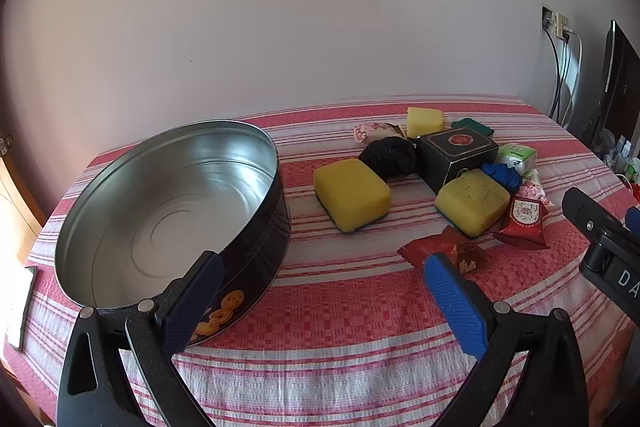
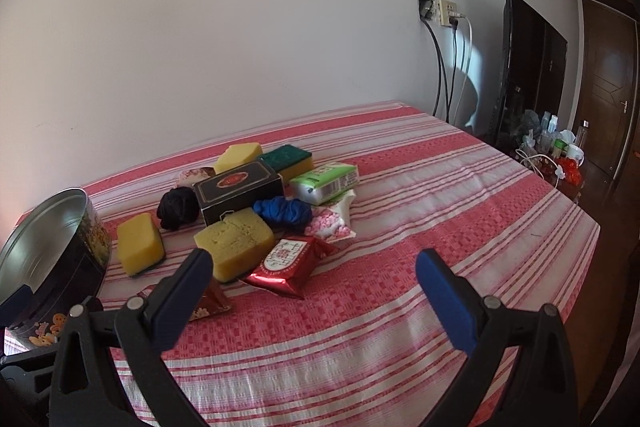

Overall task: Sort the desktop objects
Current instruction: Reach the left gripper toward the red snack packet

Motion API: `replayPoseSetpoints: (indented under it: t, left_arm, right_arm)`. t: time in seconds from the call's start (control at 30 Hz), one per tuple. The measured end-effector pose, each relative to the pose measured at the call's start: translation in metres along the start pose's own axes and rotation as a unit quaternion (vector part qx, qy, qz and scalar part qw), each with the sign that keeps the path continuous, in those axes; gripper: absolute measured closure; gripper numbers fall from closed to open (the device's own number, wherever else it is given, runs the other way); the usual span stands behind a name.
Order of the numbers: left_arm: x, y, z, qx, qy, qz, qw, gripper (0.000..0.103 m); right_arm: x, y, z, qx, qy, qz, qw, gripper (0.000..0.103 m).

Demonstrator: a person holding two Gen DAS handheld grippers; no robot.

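A round empty cookie tin stands at the left; it also shows in the right wrist view. A pile lies mid-table: yellow sponges, a black box, a black cloth ball, a blue cloth ball, red snack packets, a green packet. My left gripper is open and empty, its left finger over the tin's rim. My right gripper is open and empty, just before the red packet.
A red and white striped cloth covers the table. A wall socket with cables and a dark screen stand at the right. A side table with bottles is beyond the table's right edge.
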State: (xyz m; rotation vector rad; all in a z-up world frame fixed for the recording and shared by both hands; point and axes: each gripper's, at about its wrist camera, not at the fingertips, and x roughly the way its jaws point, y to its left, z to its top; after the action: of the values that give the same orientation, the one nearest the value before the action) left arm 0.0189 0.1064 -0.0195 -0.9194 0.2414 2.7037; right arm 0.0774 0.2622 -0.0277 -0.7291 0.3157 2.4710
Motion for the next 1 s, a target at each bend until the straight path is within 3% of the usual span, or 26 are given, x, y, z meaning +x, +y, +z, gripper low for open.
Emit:
replayPoseSetpoints:
  t: [0.67, 1.0]
  left_arm:
    - [0.024, -0.028, 0.0, 0.021, 0.032, -0.012, 0.9992, 0.001]
    - [0.041, -0.035, 0.0, 0.007, 0.068, -0.047, 0.9965, 0.001]
  right_arm:
    - [0.017, -0.021, 0.004, 0.021, 0.016, -0.008, 1.0, 0.0]
    - [0.021, -0.037, 0.004, 0.031, 0.007, -0.023, 0.999, 0.0]
